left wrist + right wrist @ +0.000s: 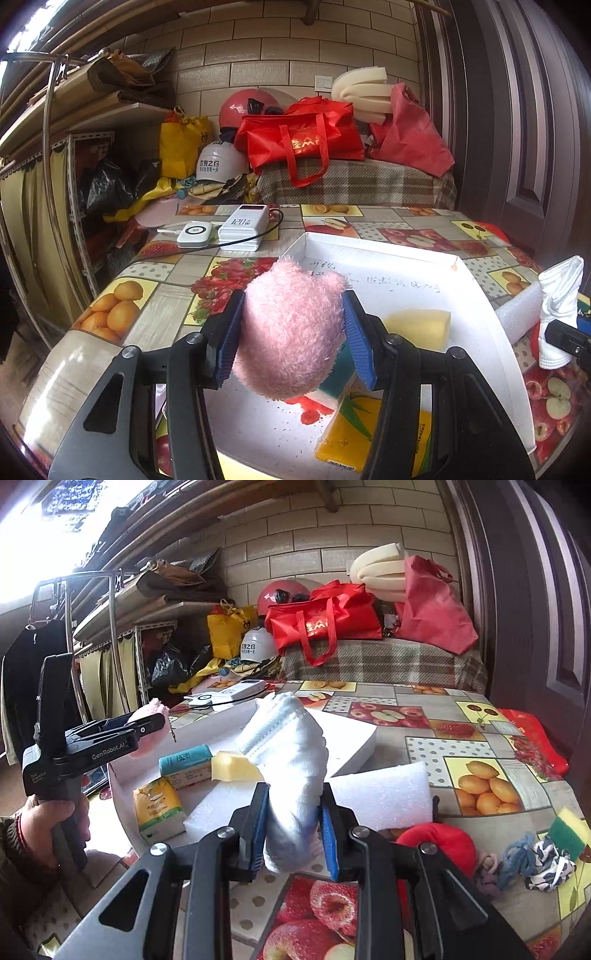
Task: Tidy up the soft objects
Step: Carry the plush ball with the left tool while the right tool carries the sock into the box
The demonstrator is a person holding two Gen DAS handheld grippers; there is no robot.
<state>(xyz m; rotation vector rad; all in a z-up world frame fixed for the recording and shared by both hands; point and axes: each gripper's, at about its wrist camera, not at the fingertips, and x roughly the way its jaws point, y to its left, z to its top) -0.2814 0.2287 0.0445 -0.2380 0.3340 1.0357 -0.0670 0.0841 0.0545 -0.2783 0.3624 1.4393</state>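
Two claws – fluffy pink plush (291, 332), ribbed white sock (291, 760)

A cluttered home storage room: a table under a fruit-print oilcloth (155, 273), helmets (221, 162) and red shopping bags (299, 140) heaped on a plaid-covered bench (354, 184), curtained metal shelving (55, 177) against a tiled wall (295, 48).

The pink plush toy (291, 328) hides part of the white box (491, 295) floor and most of the teal packet (338, 384) behind it. The yellow packet (354, 435) runs off the near edge of the left wrist view. Handwriting on the box floor is too small to read. In the right wrist view, the white cloth (291, 768) covers part of the yellow sponge (232, 766), and the red plush (439, 845) sits partly behind the right gripper (293, 836).
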